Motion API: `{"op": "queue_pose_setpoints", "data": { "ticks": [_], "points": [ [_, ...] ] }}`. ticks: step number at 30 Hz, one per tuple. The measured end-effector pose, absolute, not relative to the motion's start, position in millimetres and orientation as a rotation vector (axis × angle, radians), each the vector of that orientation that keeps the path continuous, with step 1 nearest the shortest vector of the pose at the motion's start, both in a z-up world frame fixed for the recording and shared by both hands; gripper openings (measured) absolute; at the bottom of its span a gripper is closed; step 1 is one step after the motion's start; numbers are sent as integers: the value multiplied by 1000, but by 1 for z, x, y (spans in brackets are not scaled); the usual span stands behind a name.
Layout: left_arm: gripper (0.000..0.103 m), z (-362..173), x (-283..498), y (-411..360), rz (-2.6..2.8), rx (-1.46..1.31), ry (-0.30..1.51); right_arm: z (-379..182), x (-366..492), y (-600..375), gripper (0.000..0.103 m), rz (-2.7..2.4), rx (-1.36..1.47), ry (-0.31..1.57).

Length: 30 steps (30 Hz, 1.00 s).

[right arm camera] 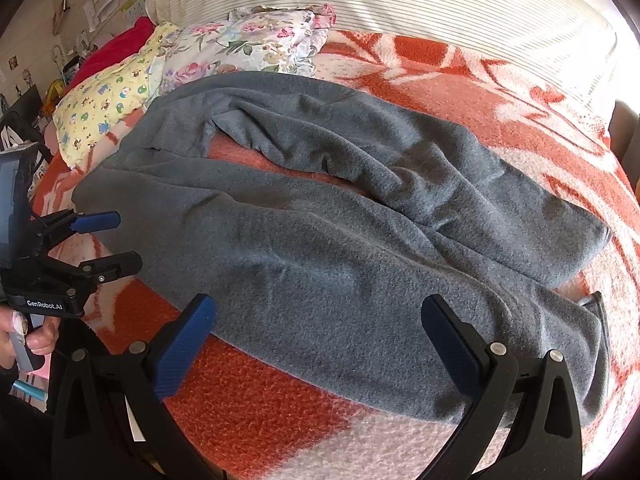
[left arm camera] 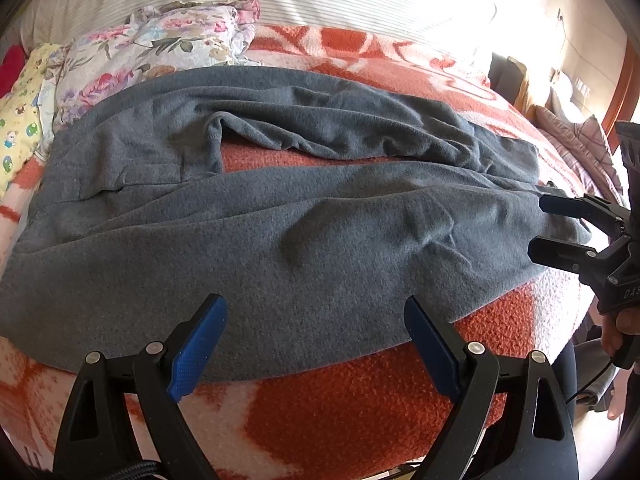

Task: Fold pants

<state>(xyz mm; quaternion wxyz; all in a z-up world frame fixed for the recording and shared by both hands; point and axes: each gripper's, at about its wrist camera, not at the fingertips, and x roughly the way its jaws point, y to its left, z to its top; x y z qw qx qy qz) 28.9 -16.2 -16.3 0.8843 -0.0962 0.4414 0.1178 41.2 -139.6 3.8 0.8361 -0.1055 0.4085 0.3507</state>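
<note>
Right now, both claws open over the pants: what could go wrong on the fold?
1. The far leg is bunched and wrinkled; folding now could lock creases in.
2. The left claw hovers at the near edge of the grey pants; it might pinch the orange blanket too.
3. The right claw is mid-leg, so the cuff may sag.

Bed with an orange-and-white blanket (left arm camera: 340, 412), grey pants (left arm camera: 280, 240) spread flat, floral pillow (left arm camera: 160, 52) behind.

daylight bright | glare blown-out upper right | sharp focus | fisheye-bent edges
</note>
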Motion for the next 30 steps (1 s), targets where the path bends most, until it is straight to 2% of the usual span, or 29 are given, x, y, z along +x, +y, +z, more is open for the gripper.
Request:
{"op": "queue_pose_setpoints", "data": {
  "ticks": [18, 30],
  "points": [
    [91, -16, 49, -25, 180, -198, 933, 4, 49, -166, 103, 737, -153, 869],
    [91, -5, 81, -31, 108, -165, 928, 11, 78, -234, 103, 641, 55, 866]
  ]
}}
